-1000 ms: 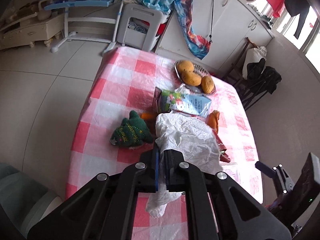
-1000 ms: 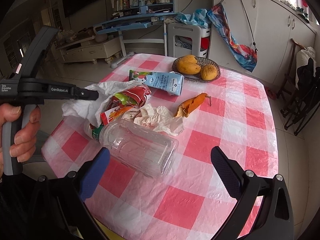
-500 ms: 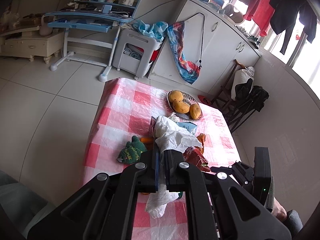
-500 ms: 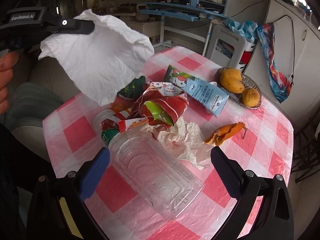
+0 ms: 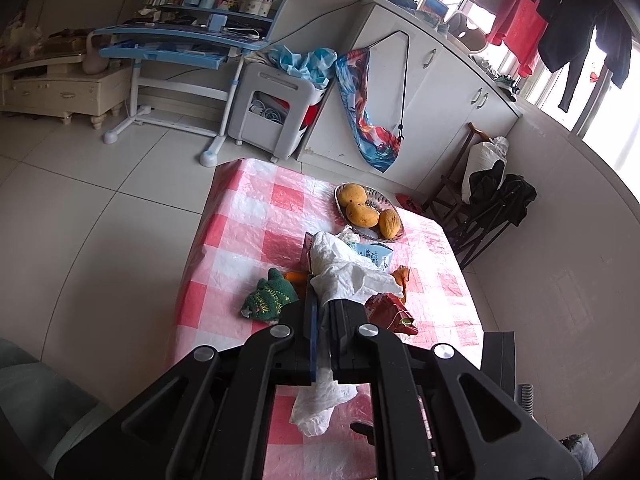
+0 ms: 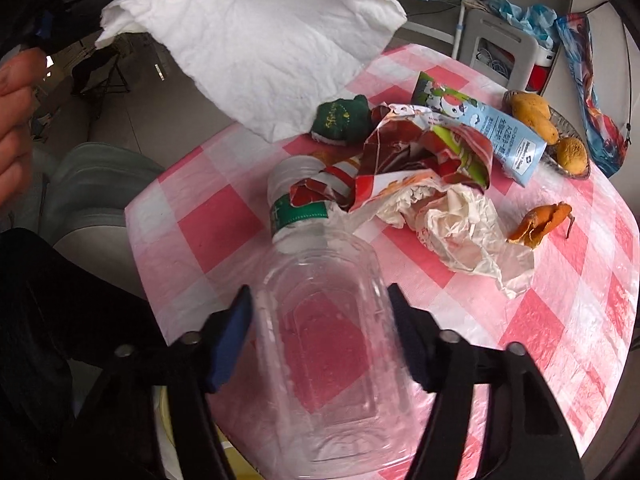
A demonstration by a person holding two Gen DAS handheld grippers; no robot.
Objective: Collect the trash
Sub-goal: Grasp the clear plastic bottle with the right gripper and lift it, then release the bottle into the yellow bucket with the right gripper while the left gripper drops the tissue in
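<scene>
The table (image 6: pixel 580 320) has a pink and white checked cloth. A big clear plastic bottle (image 6: pixel 328 340) lies on its side on the table, at the near edge. The right gripper (image 6: pixel 320 320) has just been closing, and its two jaws now sit tight against the bottle's sides. The left gripper (image 5: pixel 322 320) is pinched shut on a white bag (image 6: pixel 256 40), held up above the table. Just past the bottle's neck lie a red wrapper (image 6: pixel 420 152) and crumpled paper (image 6: pixel 460 232).

Clear glossy plastic bottle (image 6: pixel 332 344); crinkled matt paper towel (image 6: pixel 256 40); shiny plastic tablecloth (image 6: pixel 560 320).
</scene>
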